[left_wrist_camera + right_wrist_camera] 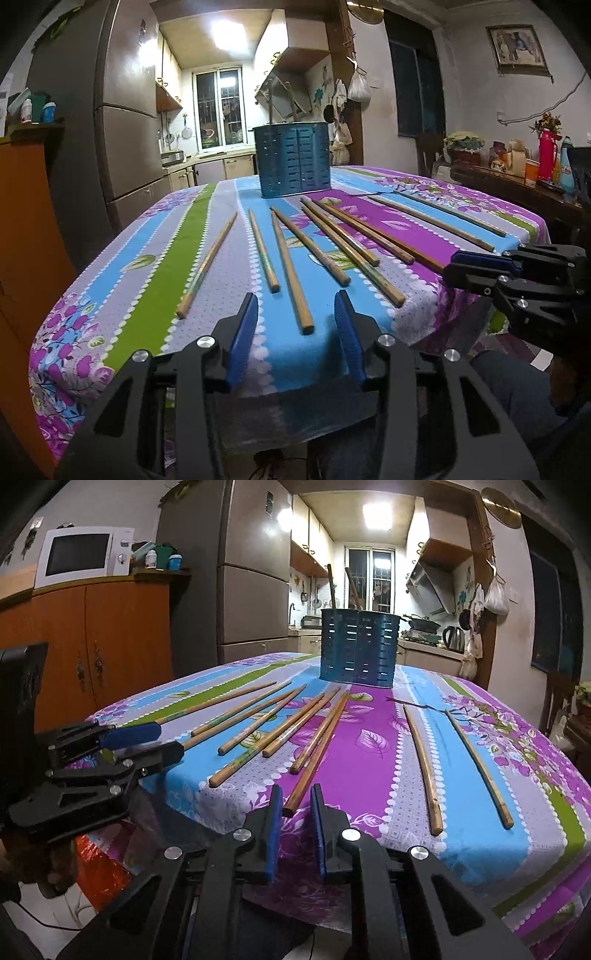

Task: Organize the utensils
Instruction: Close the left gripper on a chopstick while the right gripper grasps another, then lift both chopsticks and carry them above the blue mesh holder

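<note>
A dim kitchen opens behind the scene, with a tall fridge (255, 572) to one side and a lit window (218, 107) at the far end. In front of it a counter (122, 295) takes up most of both views, covered by a cloth of blue, purple and green stripes. Near the far edge stands a blue slotted utensil holder (293, 160), upright, with two sticks already rising out of it.

Between the holder and the near edge lie the loose chopsticks (332, 240), about ten of them, flat on the cloth and fanned out, their long axes running roughly from the near edge toward the holder.

The left claw (297, 314) sits at the near edge with its blue pads spread wide and nothing between them. One chopstick (290, 269) has its near end lying in line between those pads, just ahead of them.

The right claw (297, 805) is also empty, its pads parted only narrowly. The butt of another chopstick (317, 753) points straight into that gap, the tip apparently just short of the pads. In the left view this claw appears side-on at the counter's right corner.

Judging by this, either claw could pick by pushing forward along the stick's axis; the right one looks nearer to closing.
</note>
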Action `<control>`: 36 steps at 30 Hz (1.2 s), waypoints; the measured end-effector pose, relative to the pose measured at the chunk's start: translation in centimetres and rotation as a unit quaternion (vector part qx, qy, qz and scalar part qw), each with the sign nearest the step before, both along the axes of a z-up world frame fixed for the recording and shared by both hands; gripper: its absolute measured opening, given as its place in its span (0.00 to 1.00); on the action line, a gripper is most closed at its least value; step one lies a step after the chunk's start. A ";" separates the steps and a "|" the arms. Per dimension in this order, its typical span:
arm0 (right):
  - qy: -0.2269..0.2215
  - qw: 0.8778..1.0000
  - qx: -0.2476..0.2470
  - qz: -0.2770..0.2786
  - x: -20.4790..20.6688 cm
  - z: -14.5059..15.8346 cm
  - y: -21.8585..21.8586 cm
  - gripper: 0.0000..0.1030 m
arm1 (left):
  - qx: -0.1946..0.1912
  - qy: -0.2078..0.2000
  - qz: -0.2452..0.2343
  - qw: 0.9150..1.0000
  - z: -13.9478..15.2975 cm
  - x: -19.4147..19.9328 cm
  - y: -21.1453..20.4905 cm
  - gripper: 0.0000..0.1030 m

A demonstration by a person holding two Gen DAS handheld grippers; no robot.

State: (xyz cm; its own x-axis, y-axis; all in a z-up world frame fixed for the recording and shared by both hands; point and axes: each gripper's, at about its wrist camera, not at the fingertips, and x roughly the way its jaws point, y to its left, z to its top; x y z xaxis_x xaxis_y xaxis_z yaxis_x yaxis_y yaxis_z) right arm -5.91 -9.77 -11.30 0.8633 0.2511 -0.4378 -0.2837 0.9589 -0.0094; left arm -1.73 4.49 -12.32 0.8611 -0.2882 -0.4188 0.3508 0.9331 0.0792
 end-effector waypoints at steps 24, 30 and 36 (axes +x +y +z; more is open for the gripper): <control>-0.007 0.999 0.021 -0.028 0.1 -0.4 -0.8 0.08 | -0.023 -0.009 -0.003 1.000 -1.0 -0.4 -0.7 0.09; -0.035 0.998 0.025 -0.036 -0.9 1.6 -1.6 0.08 | -0.026 -0.026 -0.010 0.999 0.8 -0.9 -0.8 0.08; -0.112 0.993 0.008 -0.040 -2.3 7.3 -2.9 0.07 | -0.028 -0.106 -0.021 0.994 7.1 -1.3 -1.0 0.07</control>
State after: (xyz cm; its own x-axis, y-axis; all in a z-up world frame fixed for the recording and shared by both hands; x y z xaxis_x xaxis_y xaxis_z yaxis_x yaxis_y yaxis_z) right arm -8.20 -12.64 -3.97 0.9562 0.1827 -0.2285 -0.1986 0.9789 -0.0482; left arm -3.03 3.49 -5.21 0.9148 -0.3440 -0.2117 0.3709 0.9229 0.1034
